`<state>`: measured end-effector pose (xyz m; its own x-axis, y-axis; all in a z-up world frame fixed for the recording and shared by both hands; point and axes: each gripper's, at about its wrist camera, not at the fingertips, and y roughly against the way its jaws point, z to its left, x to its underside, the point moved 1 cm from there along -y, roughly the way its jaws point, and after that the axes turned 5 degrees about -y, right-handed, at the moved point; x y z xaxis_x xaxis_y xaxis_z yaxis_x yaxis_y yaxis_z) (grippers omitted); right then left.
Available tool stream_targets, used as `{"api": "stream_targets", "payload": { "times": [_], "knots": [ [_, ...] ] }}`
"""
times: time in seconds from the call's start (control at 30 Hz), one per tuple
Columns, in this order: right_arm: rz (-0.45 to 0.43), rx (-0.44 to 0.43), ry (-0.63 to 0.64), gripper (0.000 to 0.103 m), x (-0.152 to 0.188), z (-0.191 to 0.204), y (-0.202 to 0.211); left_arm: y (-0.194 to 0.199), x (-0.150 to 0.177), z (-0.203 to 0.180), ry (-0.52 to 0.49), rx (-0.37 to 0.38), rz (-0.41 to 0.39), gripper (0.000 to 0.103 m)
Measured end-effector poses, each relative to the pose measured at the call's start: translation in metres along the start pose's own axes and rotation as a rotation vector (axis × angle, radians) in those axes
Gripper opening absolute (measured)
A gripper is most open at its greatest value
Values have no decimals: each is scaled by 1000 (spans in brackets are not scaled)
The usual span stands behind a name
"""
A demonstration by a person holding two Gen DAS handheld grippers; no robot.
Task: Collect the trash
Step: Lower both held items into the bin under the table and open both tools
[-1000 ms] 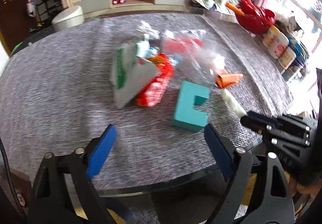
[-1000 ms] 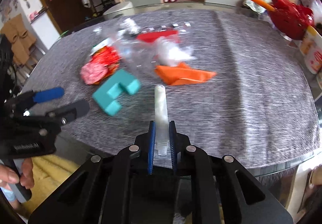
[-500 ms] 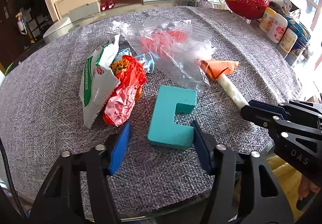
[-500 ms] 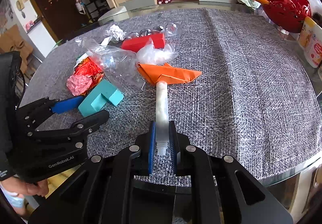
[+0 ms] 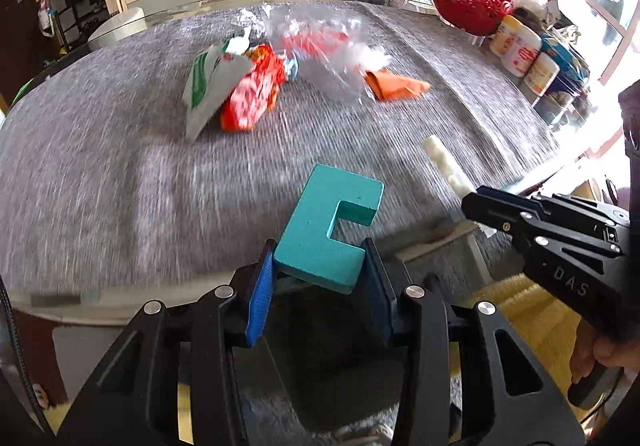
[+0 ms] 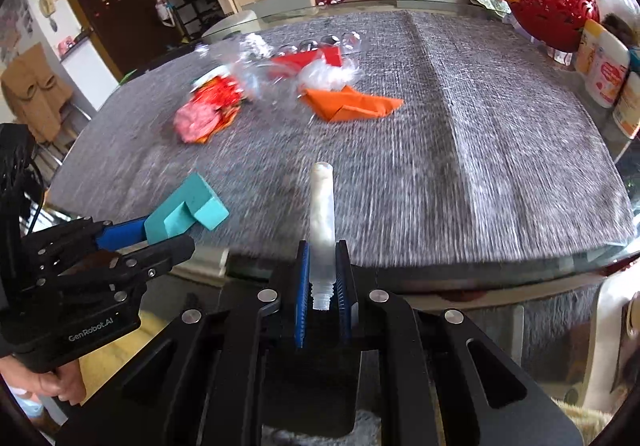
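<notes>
Both tongs loaded at the near edge of the table.
My left gripper (image 5: pixel 318 288) is clenched on the teal C-shaped block (image 5: pixel 330 228), held clear of the grey table mat (image 5: pixel 120 181); my right gripper (image 6: pixel 323 296) grasps the threaded end of a white tube (image 6: pixel 322 205) that points forward. Farther back on the mat lie an orange paper (image 6: pixel 350 105), a clear plastic bag (image 5: pixel 320 41), red wrappers (image 5: pixel 254 93) and a white-green packet (image 5: pixel 210 87).
</notes>
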<state>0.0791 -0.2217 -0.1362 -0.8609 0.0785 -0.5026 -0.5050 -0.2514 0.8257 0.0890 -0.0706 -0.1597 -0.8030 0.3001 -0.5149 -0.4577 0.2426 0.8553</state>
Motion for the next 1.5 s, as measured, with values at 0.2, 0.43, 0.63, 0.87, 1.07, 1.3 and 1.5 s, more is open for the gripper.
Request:
{"api": "stream_targets", "payload": {
  "times": [0.2, 0.43, 0.63, 0.87, 1.07, 1.3, 1.5],
  "knots": [
    [34, -9, -11, 14, 31, 1, 17, 14, 39, -9, 15, 22, 40, 40],
    [138, -19, -70, 14, 74, -12, -5, 0, 85, -25, 8, 69, 110, 40],
    [228, -26, -88, 14, 96, -13, -38, -19, 104, -26, 37, 86, 150, 40],
    [247, -23, -93, 15, 99, -7, -51, -36, 123, -25, 51, 120, 201, 40],
    [255, -49, -125, 17, 95, -9, -50, -38, 124, -23, 62, 135, 210, 40],
    [255, -32, -131, 18, 90, -9, -50, -37, 121, -16, 81, 117, 204, 59],
    [185, 45, -111, 65, 75, -12, -36, -27, 111, -4, 102, 90, 175, 69]
  ]
}}
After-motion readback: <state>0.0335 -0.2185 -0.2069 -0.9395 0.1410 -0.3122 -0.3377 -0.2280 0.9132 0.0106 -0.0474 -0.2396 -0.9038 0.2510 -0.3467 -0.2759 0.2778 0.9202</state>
